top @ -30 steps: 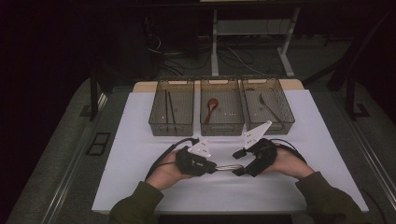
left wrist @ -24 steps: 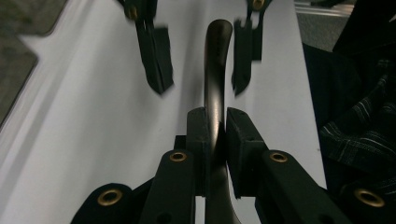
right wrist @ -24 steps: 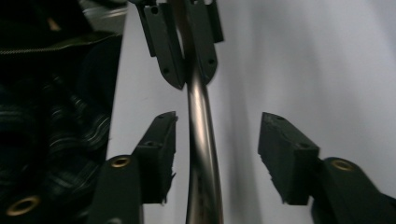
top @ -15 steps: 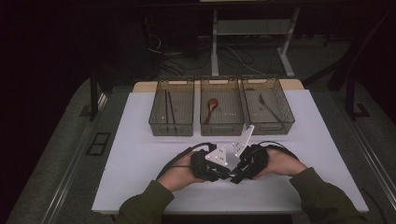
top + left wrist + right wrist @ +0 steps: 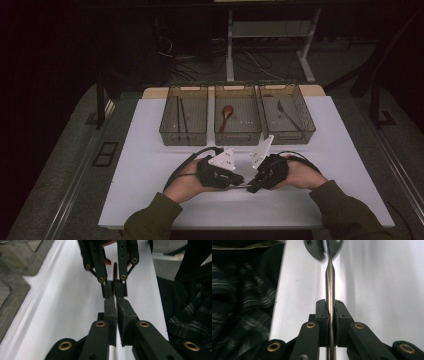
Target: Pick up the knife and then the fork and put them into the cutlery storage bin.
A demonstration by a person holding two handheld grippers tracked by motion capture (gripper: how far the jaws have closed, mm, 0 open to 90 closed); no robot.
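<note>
A thin metal utensil (image 5: pixel 246 185) hangs level just above the white table (image 5: pixel 150 165), near its front edge. My left gripper (image 5: pixel 240 182) and right gripper (image 5: pixel 251 187) meet tip to tip over it. In the left gripper view my left gripper (image 5: pixel 116 302) is shut on a thin edge of the utensil, with the right gripper (image 5: pixel 114 287) facing it. In the right gripper view the utensil's handle (image 5: pixel 330 277) runs between the pads of my right gripper (image 5: pixel 330 307). Its jaws have just been closing on that handle and now pinch it.
Three clear bins stand in a row at the back of the table. The left bin (image 5: pixel 170 131) holds chopsticks (image 5: pixel 181 116), the middle bin (image 5: pixel 238 136) a brown spoon (image 5: pixel 226 113), the right bin (image 5: pixel 305 127) a metal utensil (image 5: pixel 285 108). Floor and cables lie beyond.
The two grippers came together at the table's front centre. The right gripper's jaws went from wide apart to shut on the utensil's handle, while the left kept its hold.
</note>
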